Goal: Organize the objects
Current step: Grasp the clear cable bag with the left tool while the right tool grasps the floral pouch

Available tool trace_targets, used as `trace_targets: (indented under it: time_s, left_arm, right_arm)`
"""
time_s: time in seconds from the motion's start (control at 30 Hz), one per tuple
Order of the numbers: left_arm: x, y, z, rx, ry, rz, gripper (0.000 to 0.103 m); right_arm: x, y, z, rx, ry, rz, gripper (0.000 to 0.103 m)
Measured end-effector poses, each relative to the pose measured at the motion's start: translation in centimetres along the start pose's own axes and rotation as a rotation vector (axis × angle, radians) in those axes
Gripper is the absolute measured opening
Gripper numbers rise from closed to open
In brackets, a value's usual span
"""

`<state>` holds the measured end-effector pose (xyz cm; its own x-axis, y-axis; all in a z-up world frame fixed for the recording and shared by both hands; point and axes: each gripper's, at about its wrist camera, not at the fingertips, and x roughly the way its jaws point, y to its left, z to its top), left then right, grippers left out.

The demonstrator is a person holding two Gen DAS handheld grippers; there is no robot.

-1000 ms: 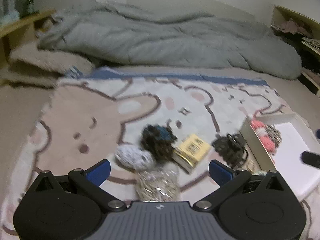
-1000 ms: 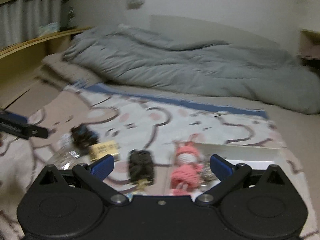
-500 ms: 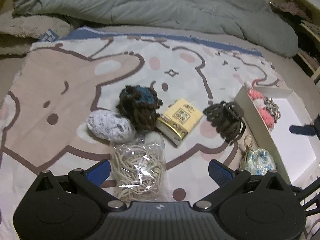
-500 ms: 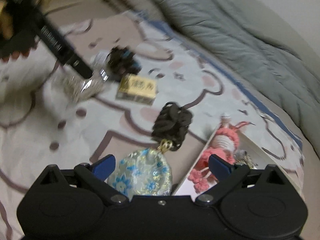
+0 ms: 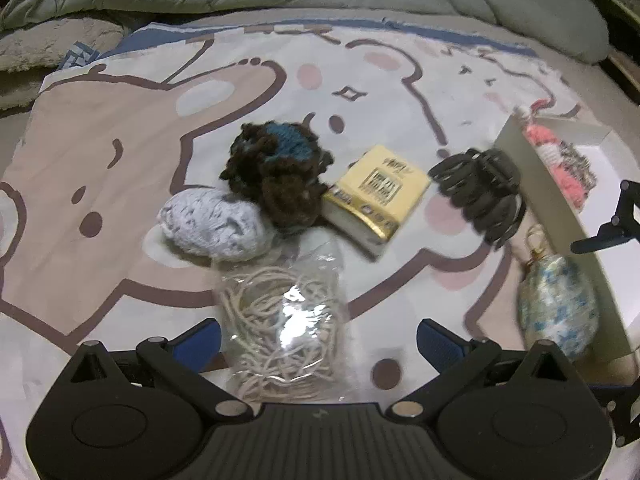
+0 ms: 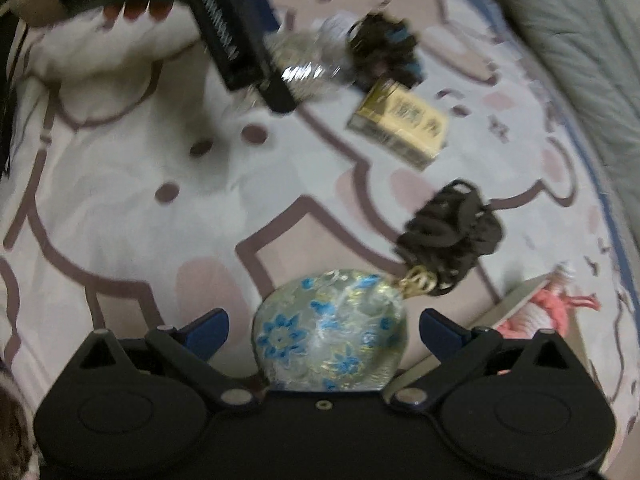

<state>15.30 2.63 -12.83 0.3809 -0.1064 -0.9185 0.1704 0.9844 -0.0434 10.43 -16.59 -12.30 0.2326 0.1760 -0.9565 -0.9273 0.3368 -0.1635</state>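
The left gripper (image 5: pixel 318 338) hangs low over a bear blanket (image 5: pixel 120 168), and its jaws are spread wide. Between the blue fingers (image 5: pixel 200 340) lies a clear bag of rubber bands (image 5: pixel 280 320), but they are not squeezing it. Just beyond the bag sit a small white knit ball (image 5: pixel 214 224) and a brown and blue knit scrunchie (image 5: pixel 276 172), touching each other. To the right of those is a yellow packet (image 5: pixel 376 196), then a black hair claw (image 5: pixel 480 196). The right gripper (image 6: pixel 322 330) is spread wide too, with a shiny blue flower pouch (image 6: pixel 332 332) sitting between its fingers, not pinched. The pouch lies just beside a white box (image 5: pixel 560 216) on the right. A pink knit doll (image 5: pixel 560 160) lies inside the box at its far end.
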Motion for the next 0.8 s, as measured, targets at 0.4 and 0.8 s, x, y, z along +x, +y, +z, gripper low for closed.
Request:
trace_targets:
  time_s: [0.4,0.8]
  left_arm:
    - [2.3,2.7,-0.2,-0.081,0.076,0.01,0.085]
    - [2.1,2.7,0.1,-0.196,0.047,0.005,0.063]
  right_arm:
    - [3.4,-0.4,1.1,-0.023,0.126,0.014,0.092]
    - [2.3,1.2,-0.1,-0.069,0.133,-0.02,0.087]
